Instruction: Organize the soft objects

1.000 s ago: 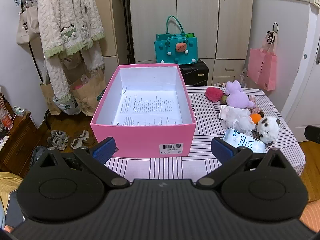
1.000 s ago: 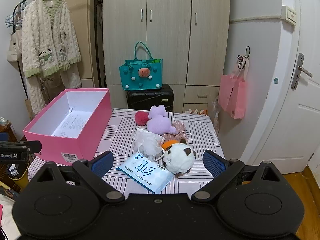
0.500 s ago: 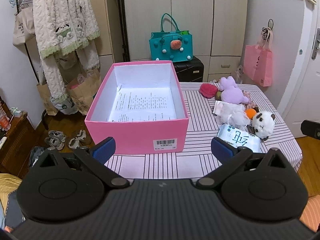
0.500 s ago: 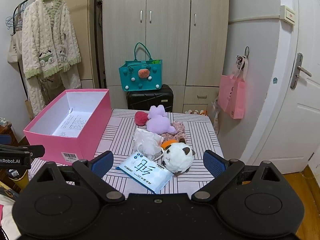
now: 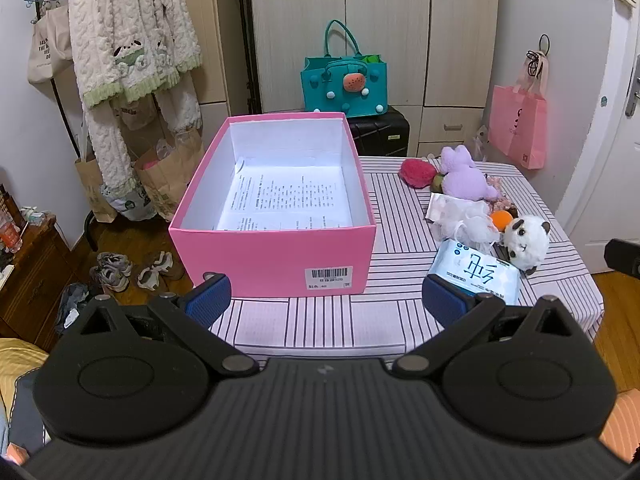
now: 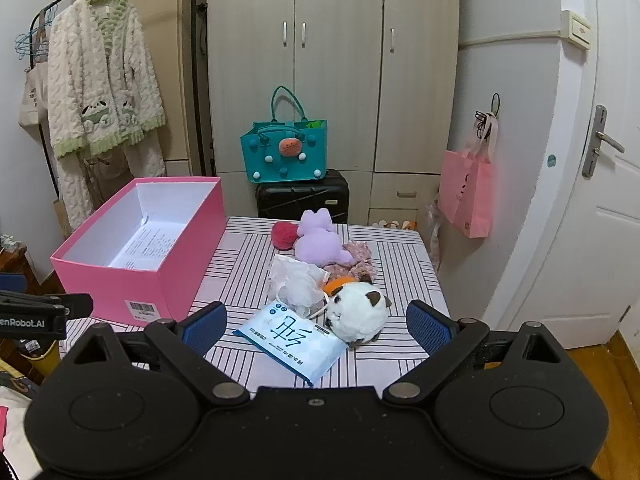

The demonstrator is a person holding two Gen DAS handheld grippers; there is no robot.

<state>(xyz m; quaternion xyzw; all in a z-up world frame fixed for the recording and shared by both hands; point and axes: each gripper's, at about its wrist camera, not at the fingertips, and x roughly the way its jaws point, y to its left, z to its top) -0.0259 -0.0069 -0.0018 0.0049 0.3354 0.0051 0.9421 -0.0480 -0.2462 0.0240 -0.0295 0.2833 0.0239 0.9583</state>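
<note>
1. The soft things lie in a cluster on the right half of the striped table (image 6: 404,256), well apart from the open pink box (image 5: 276,216), which holds only a printed sheet and sits on the table's left half.
2. The right gripper (image 6: 316,326) hangs at the near table edge with its jaws spread wide and nothing between them. Straight ahead of it and near lie the blue-and-white tissue pack (image 6: 292,338) and the panda plush (image 6: 358,314), which touch one another.
3. The left gripper (image 5: 326,294) is likewise wide and empty. It faces the box's near end wall, so the cluster lies off to its right — the right hand is the nearer one for any pick.
4. The tissue pack lies flat, its long axis running diagonally from near right to far left in the right wrist view, a corner pointing toward the gripper. To close across its short side, the jaws would probably need to turn.
5. The panda plush is roundish with no clear long axis; its face points down toward the table and its ears stick out to the right.
6. Behind these sit a white mesh bath pouf (image 6: 298,282), an orange piece, a lilac bunny plush (image 6: 318,238) and a red fluffy ball (image 6: 284,236) — farther off, along the same line.
7. The box's long axis runs away from the grippers, so I judge a carry would go leftward over its right wall.
</note>
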